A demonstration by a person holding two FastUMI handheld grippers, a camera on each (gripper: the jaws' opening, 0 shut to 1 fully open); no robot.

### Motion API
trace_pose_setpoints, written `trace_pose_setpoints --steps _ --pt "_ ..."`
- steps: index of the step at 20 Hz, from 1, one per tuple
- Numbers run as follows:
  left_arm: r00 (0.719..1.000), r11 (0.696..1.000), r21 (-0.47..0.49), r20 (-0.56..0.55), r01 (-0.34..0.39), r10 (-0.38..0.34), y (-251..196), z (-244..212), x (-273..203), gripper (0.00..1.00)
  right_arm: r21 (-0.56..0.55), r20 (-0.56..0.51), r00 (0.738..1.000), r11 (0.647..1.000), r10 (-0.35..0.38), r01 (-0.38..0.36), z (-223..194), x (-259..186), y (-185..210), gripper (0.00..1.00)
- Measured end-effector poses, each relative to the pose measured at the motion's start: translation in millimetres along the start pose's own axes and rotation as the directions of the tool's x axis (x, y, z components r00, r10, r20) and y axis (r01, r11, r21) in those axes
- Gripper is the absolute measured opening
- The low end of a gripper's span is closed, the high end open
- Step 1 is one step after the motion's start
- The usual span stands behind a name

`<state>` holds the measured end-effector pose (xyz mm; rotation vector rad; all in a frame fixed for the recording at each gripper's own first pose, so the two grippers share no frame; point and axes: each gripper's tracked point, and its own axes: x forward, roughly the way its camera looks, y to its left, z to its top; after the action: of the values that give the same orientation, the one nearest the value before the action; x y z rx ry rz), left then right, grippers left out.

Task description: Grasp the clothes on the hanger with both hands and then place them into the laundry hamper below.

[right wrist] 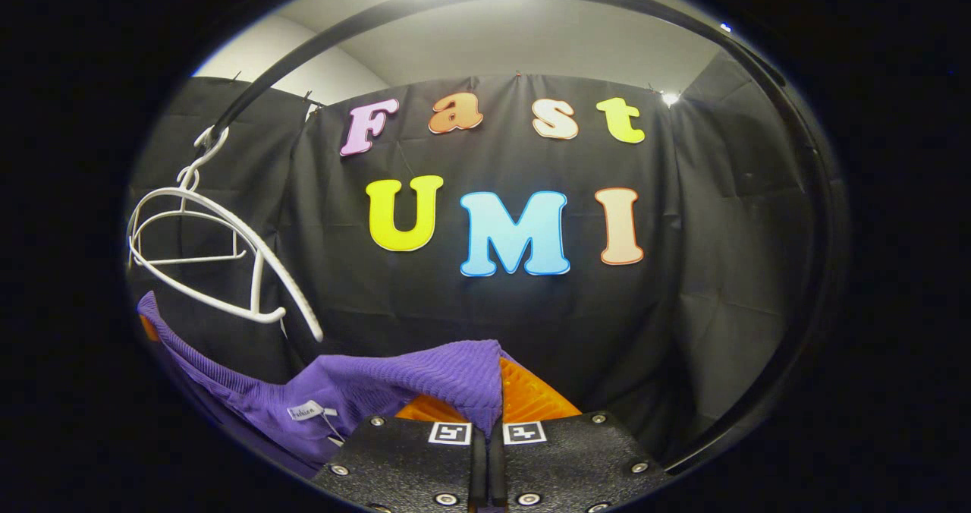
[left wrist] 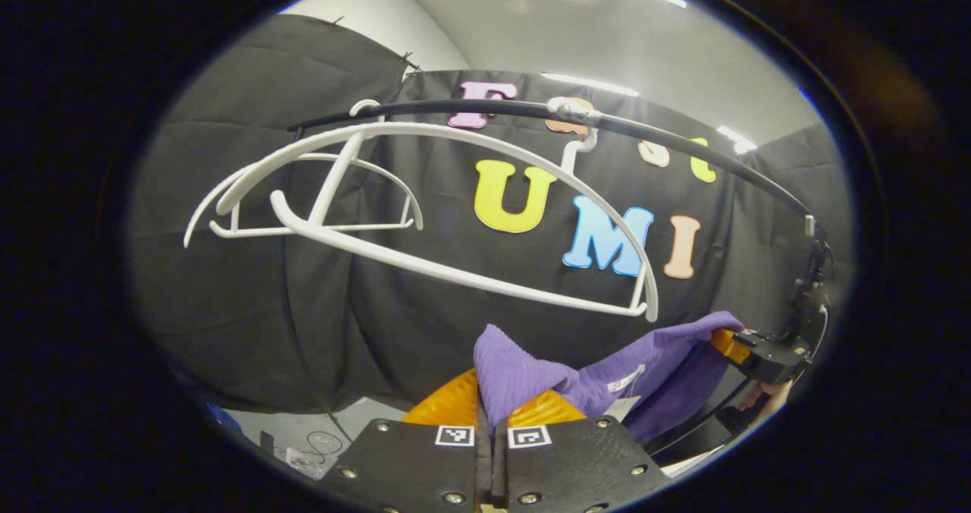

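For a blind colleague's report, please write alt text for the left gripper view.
The left gripper, jaws closed, pinches a ribbed purple knit garment whose far end the right gripper holds. Above, two bare white plastic hangers hang from a black metal rail.

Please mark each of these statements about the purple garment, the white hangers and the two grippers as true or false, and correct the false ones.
1. The purple garment is off the hangers. True.
2. The left gripper is open and holds nothing. False: its jaws are closed on a fold of the garment.
3. Two white hangers hang on the black rail, both bare. True.
4. The right gripper pinches the garment. True: the cloth drapes over its closed jaws.
5. The garment already lies in the laundry hamper. False: it is stretched in the air between the two grippers, just below the hangers.
6. The hangers are black. False: they are white.
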<state>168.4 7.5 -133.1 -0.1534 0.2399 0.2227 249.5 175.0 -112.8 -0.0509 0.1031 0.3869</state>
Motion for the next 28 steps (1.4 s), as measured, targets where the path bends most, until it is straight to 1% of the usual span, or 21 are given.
trace_pose_setpoints --steps 3,4,6,7,11,13,17,18,22,24,26,28 --pt "0.999 0.999 0.01 -0.014 0.035 -0.035 5 -7 -18 0.01 -0.004 -0.024 0.999 1.0 -0.022 0.022 -9 -21 0 0.0" --pt "0.999 0.999 0.021 -0.02 0.048 -0.047 10 -9 -22 0.01 -0.004 -0.034 0.999 1.0 -0.023 0.023 -13 -32 3 0.01" --pt "0.996 0.996 0.04 -0.034 0.078 -0.077 20 -12 -36 0.01 -0.008 -0.048 0.999 1.0 -0.024 0.024 -16 -54 13 0.01" --pt "0.995 0.995 0.043 -0.046 0.093 -0.091 26 -14 -43 0.07 -0.007 -0.051 0.998 0.999 -0.032 0.032 -17 -67 19 0.01" --pt "0.986 0.988 0.043 -0.078 0.151 -0.148 51 -22 -63 0.06 -0.005 -0.087 0.994 0.998 -0.069 0.069 -31 -111 44 0.01" --pt "0.98 0.983 0.043 -0.097 0.179 -0.174 63 -33 -72 0.07 0.0 -0.115 0.99 0.997 -0.082 0.082 -41 -136 59 0.01" --pt "0.963 0.973 0.039 -0.158 0.226 -0.217 88 -68 -88 0.07 -0.002 -0.175 0.979 0.995 -0.101 0.102 -68 -180 89 0.01" --pt "0.959 0.971 0.042 -0.175 0.235 -0.224 94 -78 -92 0.01 0.001 -0.192 0.976 0.995 -0.101 0.103 -76 -189 98 0.01" --pt "0.948 0.969 0.053 -0.228 0.242 -0.224 123 -119 -101 0.01 0.041 -0.276 0.958 0.995 -0.079 0.094 -113 -215 125 0.0" --pt "0.943 0.969 0.059 -0.253 0.239 -0.217 132 -142 -104 0.01 0.056 -0.327 0.942 0.994 -0.068 0.091 -137 -224 132 0.01" --pt "0.94 0.973 0.059 -0.276 0.225 -0.201 136 -165 -101 0.01 0.032 -0.371 0.927 0.996 -0.06 0.078 -161 -228 136 0.01" --pt "0.93 0.973 0.041 -0.308 0.226 -0.203 134 -190 -100 0.01 0.014 -0.418 0.907 0.998 -0.052 0.064 -187 -231 135 0.01"
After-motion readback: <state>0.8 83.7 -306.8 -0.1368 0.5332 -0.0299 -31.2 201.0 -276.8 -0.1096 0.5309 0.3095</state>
